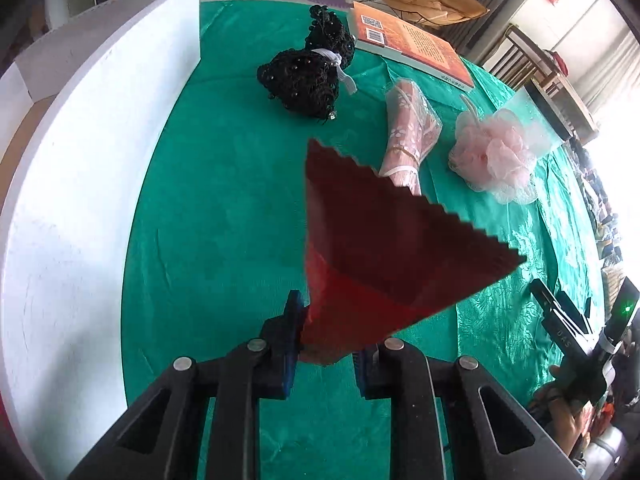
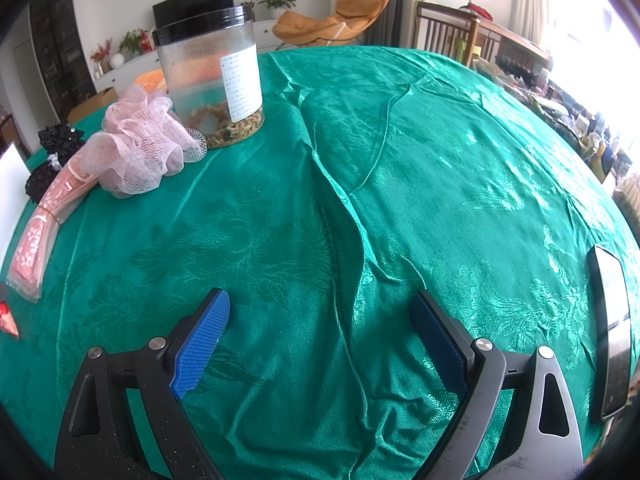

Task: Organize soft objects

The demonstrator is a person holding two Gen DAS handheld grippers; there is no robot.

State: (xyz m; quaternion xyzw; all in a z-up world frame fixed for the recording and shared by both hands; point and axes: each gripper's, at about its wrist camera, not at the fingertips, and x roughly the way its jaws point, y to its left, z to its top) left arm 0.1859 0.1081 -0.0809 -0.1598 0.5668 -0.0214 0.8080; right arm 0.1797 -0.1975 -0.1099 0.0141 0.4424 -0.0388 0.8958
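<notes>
My left gripper point(image 1: 325, 336) is shut on a red cloth with zigzag edges point(image 1: 384, 248) and holds it up above the green tablecloth point(image 1: 224, 208). Beyond it lie a black beaded mesh bundle point(image 1: 308, 68), a pink floral packet in clear wrap point(image 1: 408, 132) and a pink mesh bath puff point(image 1: 496, 156). My right gripper point(image 2: 320, 332) is open and empty over bare tablecloth. In the right wrist view the puff point(image 2: 140, 148), the pink packet point(image 2: 48, 220) and the black bundle point(image 2: 52, 152) lie at the far left, and a tip of the red cloth point(image 2: 8, 320) shows at the left edge.
A white box wall point(image 1: 80, 168) stands along the left. An orange book point(image 1: 412, 44) lies at the back. A clear jar with a black lid point(image 2: 212, 76) stands behind the puff. A phone point(image 2: 612, 328) lies at the right edge. The right gripper also shows in the left wrist view point(image 1: 568, 324).
</notes>
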